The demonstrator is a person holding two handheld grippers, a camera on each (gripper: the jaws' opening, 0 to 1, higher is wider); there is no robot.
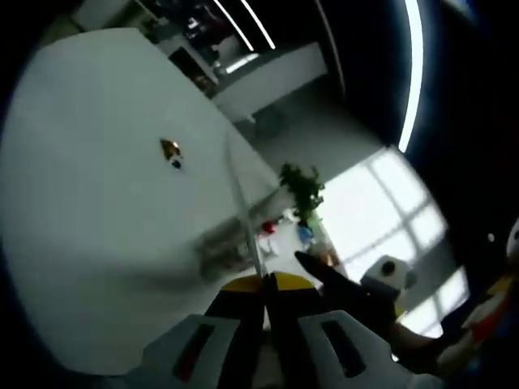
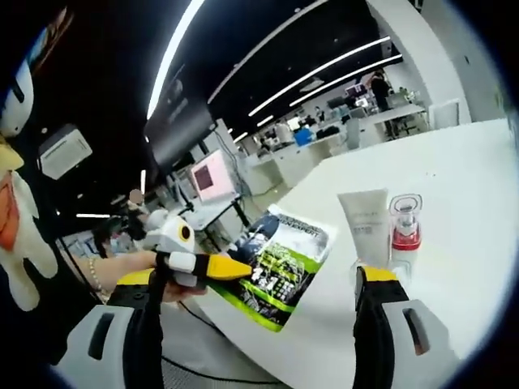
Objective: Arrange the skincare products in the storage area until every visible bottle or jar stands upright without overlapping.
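A white tube (image 2: 365, 223) and a clear bottle with a red base (image 2: 405, 223) stand upright side by side on the white table (image 2: 462, 178). My right gripper (image 2: 263, 279) is open wide, its jaws well short of both. A green-and-black packet (image 2: 280, 255) hangs over the table's edge, and my left gripper (image 2: 231, 269) is shut on its corner. In the left gripper view my left gripper (image 1: 264, 280) has its yellow tips pressed together on the packet's thin edge (image 1: 243, 211), seen end on.
A small yellow-and-blue item (image 1: 170, 151) lies far off on the white table (image 1: 97, 203). A green plant (image 1: 302, 188) stands past the table's edge. A plush toy (image 2: 16, 203) hangs at the left, and desks and monitors (image 2: 212, 174) fill the room behind.
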